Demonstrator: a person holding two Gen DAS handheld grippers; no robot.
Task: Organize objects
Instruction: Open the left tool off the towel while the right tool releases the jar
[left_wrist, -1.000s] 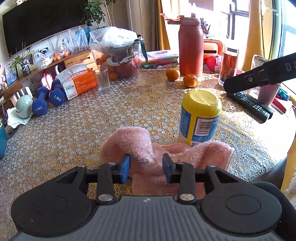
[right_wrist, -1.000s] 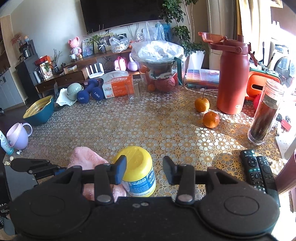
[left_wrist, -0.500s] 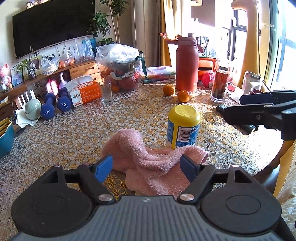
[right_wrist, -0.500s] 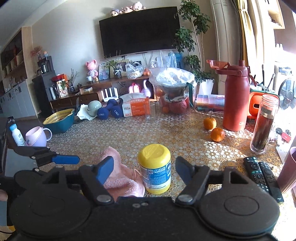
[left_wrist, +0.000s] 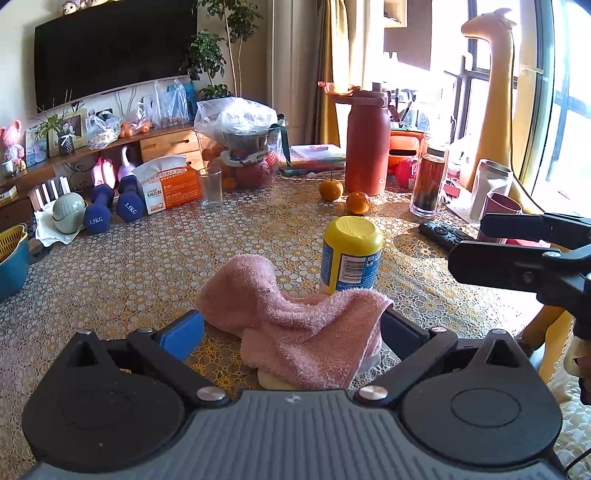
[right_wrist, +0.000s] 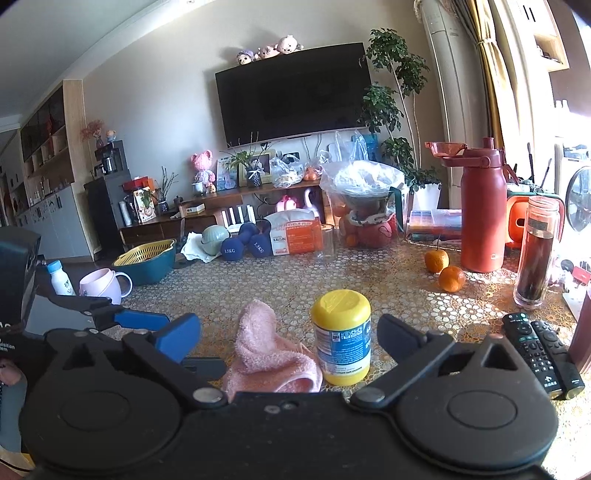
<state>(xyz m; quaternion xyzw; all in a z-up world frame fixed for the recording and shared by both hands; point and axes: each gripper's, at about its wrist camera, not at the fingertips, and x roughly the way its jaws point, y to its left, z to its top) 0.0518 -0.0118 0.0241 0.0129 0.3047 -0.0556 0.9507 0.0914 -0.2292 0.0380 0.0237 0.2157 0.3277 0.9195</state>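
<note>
One crumpled pink terry towel (left_wrist: 295, 325) lies near the front edge of the gold lace-patterned tablecloth (left_wrist: 147, 266), touching a yellow-capped, blue-labelled plastic jar (left_wrist: 351, 254) just behind it. Left gripper (left_wrist: 291, 328) spreads wide around the towel; right gripper (right_wrist: 288, 332) gapes wide before towel and jar, holding nothing.
</note>
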